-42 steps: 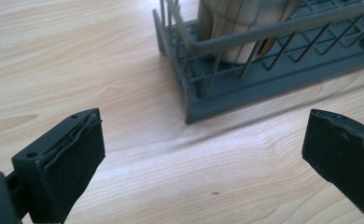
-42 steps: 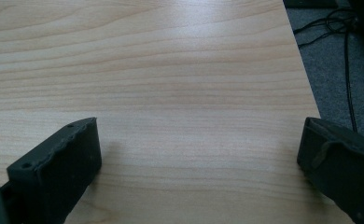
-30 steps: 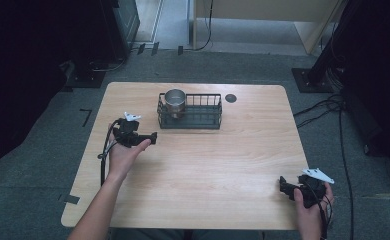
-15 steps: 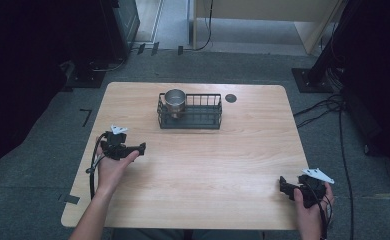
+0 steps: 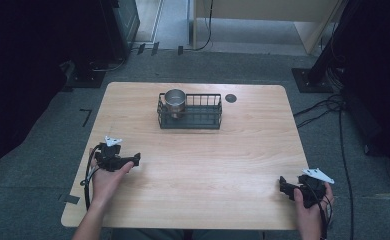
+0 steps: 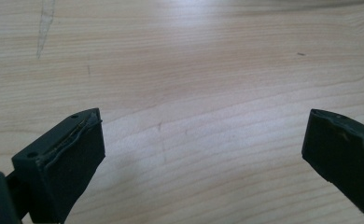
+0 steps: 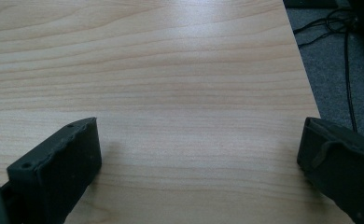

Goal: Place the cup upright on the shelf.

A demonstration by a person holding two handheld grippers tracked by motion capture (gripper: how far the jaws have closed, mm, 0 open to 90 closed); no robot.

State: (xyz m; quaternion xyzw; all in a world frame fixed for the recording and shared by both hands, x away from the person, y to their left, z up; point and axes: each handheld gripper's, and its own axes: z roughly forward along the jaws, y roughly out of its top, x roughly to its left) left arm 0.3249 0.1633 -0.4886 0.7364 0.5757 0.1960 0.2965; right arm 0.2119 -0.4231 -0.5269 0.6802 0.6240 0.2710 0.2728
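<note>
Nearest, the right tool (image 5: 286,185) rests at the bench's near right corner, its jaws wide apart and empty; in the right gripper view its jaws frame bare wood and the bench (image 7: 180,70) edge, with cables (image 7: 346,56) on the floor beyond. At near left, the left tool (image 5: 133,159) lies low over the bench (image 5: 208,165), likewise spread wide and holding nothing; the left gripper view has only wood grain between its jaws. Compared with one second ago, the left tool has drawn back from a spot just beside the basket to the near left part of the bench, while the right tool has kept its place. Farther off, at the middle of the far side, the wire basket (image 5: 200,112) stands with the metal cup (image 5: 174,101) upright in its left end. Beyond it, a dark round cap (image 5: 231,98) is set in the bench top. Judged from this layout, the cup is placed and the left hand's retreat marks the step as finished.
</note>
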